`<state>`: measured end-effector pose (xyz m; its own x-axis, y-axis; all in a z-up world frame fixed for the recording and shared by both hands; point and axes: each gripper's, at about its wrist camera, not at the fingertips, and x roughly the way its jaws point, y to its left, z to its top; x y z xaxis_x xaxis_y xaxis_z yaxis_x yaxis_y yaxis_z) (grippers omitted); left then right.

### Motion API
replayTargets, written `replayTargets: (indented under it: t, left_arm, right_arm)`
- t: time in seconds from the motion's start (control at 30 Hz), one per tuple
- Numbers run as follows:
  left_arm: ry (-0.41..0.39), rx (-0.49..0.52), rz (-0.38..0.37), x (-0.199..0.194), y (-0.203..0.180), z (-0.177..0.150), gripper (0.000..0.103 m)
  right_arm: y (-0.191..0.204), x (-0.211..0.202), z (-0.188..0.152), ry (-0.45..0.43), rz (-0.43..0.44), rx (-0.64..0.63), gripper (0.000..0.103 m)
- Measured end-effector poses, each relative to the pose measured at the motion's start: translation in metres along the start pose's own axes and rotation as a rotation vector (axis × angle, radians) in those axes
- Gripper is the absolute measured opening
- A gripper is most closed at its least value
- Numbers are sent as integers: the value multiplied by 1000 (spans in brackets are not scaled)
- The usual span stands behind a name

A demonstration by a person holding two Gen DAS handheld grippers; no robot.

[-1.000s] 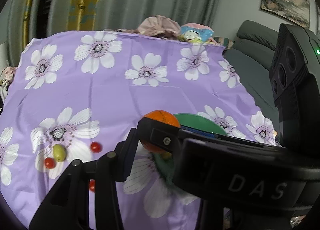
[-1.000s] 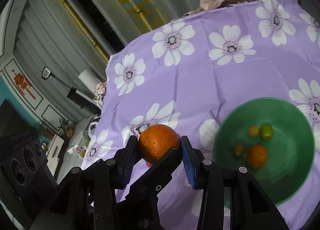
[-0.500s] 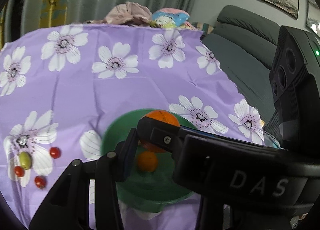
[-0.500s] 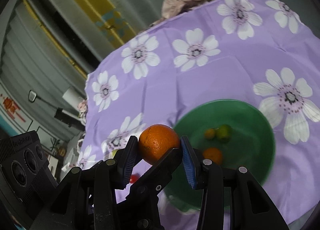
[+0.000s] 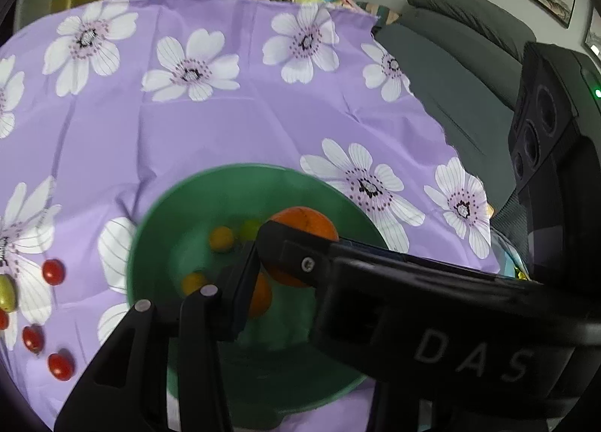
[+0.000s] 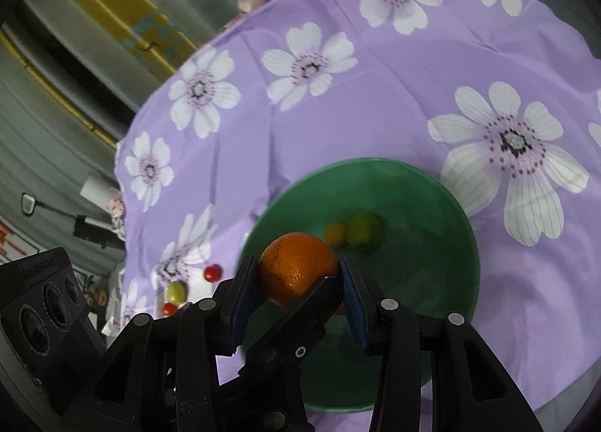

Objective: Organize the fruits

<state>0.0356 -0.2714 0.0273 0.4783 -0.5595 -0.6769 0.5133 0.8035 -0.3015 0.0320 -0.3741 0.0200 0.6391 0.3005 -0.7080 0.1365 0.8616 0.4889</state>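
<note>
Moved: orange (image 6: 298, 266) now over green bowl (image 6: 456, 206), was beside it.
Right hand-held gripper (image 6: 300, 281): clamps orange.
Left hand-held gripper (image 5: 293, 263): also grips orange.
Next: release into bowl.

Orange (image 5: 306, 223) above green bowl (image 5: 180, 203) (cherry tomatoes (image 5: 52, 271) left, on cloth)

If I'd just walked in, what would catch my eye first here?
Probably the big orange, pinched between both grippers at once, the right gripper and the left gripper, above a green bowl that already holds smaller fruit. Then the purple flowered tablecloth, with red cherry tomatoes loose on it left of the bowl.
</note>
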Motion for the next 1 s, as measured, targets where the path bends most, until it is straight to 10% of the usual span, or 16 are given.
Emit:
replayTargets:
  t: [1.0]
  left_arm:
    - [140, -85, -61, 41, 16, -7, 43]
  right_arm:
    - [-22, 34, 2, 130, -101, 62, 45]
